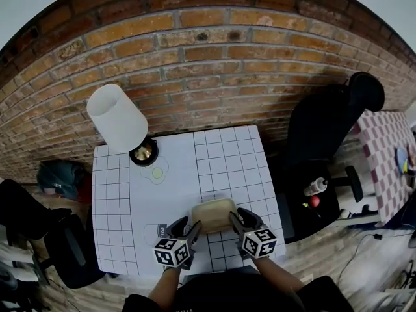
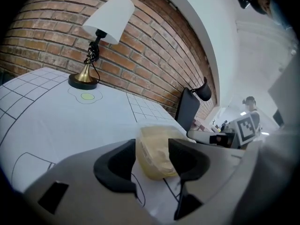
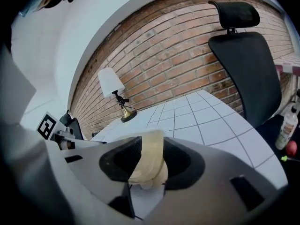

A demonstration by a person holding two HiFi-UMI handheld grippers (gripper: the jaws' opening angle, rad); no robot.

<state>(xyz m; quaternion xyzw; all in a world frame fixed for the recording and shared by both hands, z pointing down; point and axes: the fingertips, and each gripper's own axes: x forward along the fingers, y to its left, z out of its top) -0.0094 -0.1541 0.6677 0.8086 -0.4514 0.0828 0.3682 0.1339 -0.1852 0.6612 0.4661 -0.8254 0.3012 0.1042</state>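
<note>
A pale beige, translucent plastic container [image 1: 212, 214] rests at the near edge of the white gridded table [image 1: 130, 200]. My left gripper [image 1: 186, 230] is shut on its left end, and my right gripper [image 1: 241, 222] is shut on its right end. In the left gripper view the container [image 2: 157, 150] fills the space between the black jaws of the left gripper [image 2: 152, 157]; the right gripper's marker cube [image 2: 246, 128] shows beyond it. In the right gripper view the container's rim [image 3: 149, 156] is pinched between the jaws of the right gripper [image 3: 151, 162].
A lamp with a white shade [image 1: 118, 117] and brass base [image 1: 143, 151] stands at the table's far left, a yellow-green dot [image 1: 157, 173] beside it. A brick wall [image 1: 214, 64] lies behind. A black office chair [image 1: 325, 125], a bottle [image 1: 315, 186] and a red ball [image 1: 314, 201] are to the right.
</note>
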